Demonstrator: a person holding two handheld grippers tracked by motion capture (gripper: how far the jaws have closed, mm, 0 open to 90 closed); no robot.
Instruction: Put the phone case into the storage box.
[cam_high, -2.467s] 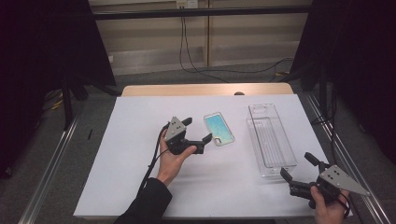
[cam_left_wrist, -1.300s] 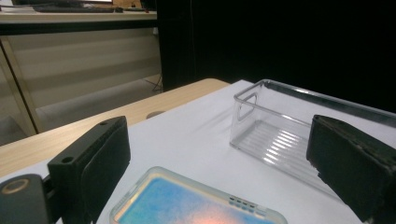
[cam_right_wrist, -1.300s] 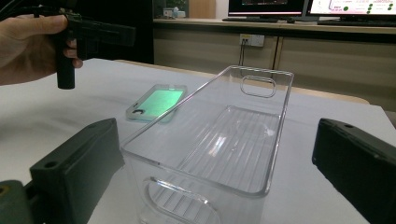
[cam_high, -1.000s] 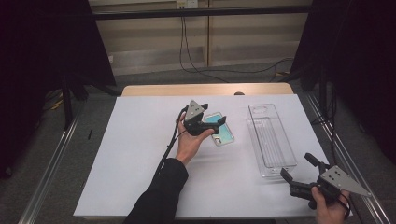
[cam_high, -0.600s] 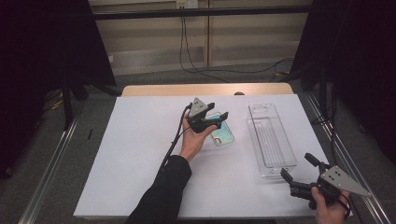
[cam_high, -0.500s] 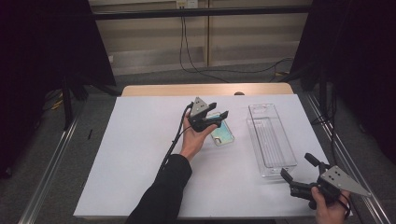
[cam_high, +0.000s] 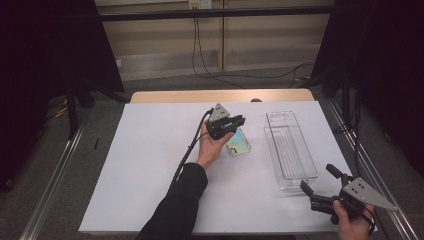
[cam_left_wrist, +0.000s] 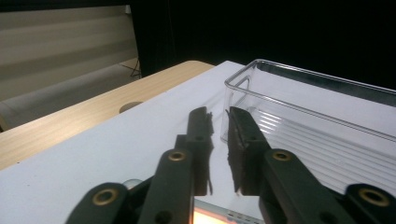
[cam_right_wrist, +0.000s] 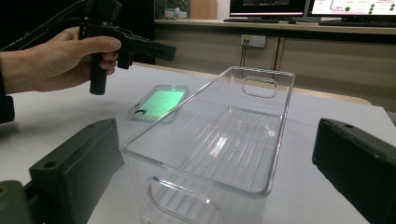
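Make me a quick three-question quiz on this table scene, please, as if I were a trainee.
1. True or false: the phone case lies inside the clear bin.
2. Which claw hovers above the phone case? A) left claw B) right claw
3. Fill in: the right claw's jaws stand wide ____, facing the bin's near end.

Key: 1. False, it lies flat on the white table beside the bin. 2. A. 3. open.
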